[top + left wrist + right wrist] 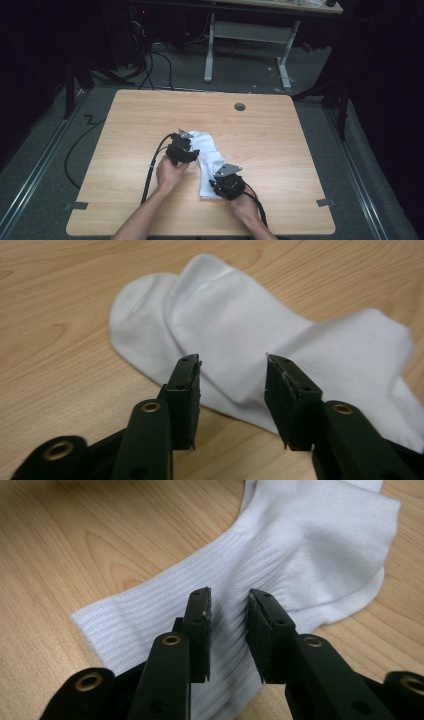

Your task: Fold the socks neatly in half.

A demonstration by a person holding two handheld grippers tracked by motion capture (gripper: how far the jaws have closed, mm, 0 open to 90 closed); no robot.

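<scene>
Two white socks (pixel 210 155) lie one on top of the other in the middle of the wooden table (pixel 145 115). In the left gripper view the toe ends (pixel 250 325) spread out flat, and my left gripper (pixel 232 365) hovers over their near edge with its jaws apart and nothing pinched. In the high view this left gripper (pixel 189 152) sits at the socks' left side. My right gripper (pixel 227 600) stands over the ribbed cuff (pixel 165 605), its jaws a narrow gap apart with fabric lying beneath them. From above, the right gripper (pixel 222 184) is at the socks' near end.
A round cable hole (pixel 240 106) sits near the table's far edge. Bare wood surrounds the socks on all sides. Black cables (pixel 150 170) trail from the grippers toward the front edge. Beyond the table stands another desk's white frame (pixel 250 32), with cables on the floor.
</scene>
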